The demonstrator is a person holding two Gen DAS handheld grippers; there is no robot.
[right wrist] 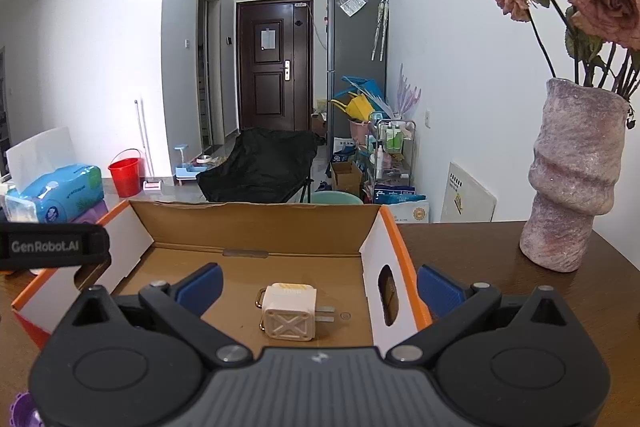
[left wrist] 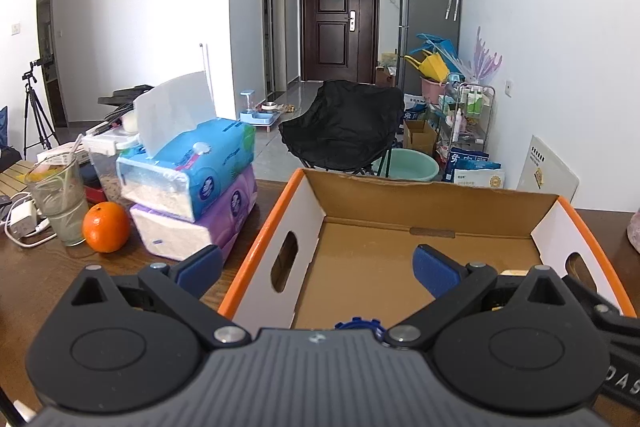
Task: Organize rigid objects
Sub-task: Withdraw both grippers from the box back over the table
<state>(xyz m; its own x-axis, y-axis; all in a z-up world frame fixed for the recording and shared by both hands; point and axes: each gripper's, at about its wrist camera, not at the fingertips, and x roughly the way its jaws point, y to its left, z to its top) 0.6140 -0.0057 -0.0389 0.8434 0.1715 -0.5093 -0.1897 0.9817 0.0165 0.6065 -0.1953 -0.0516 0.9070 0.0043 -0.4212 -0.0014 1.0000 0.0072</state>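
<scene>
An orange-rimmed cardboard box [left wrist: 260,231] [right wrist: 394,239] stands open on the brown wooden table. Inside it lies a cream plug adapter [right wrist: 289,311] with its metal prongs pointing right. A blue toothed object [left wrist: 357,325] shows partly at the box's near edge, mostly hidden by my left gripper body. My left gripper [left wrist: 318,269] is open over the box's left wall, nothing between its blue pads. My right gripper [right wrist: 318,289] is open over the box's right side, with the adapter lying below, between its fingers but not touched. The other gripper's strap [right wrist: 52,247] reaches in from the left.
Two stacked tissue packs [left wrist: 196,187], an orange [left wrist: 106,227] and a glass [left wrist: 60,203] with white chargers and cables sit left of the box. A pink vase [right wrist: 572,179] of dried roses stands at the right. A purple object [right wrist: 22,409] shows at the lower left.
</scene>
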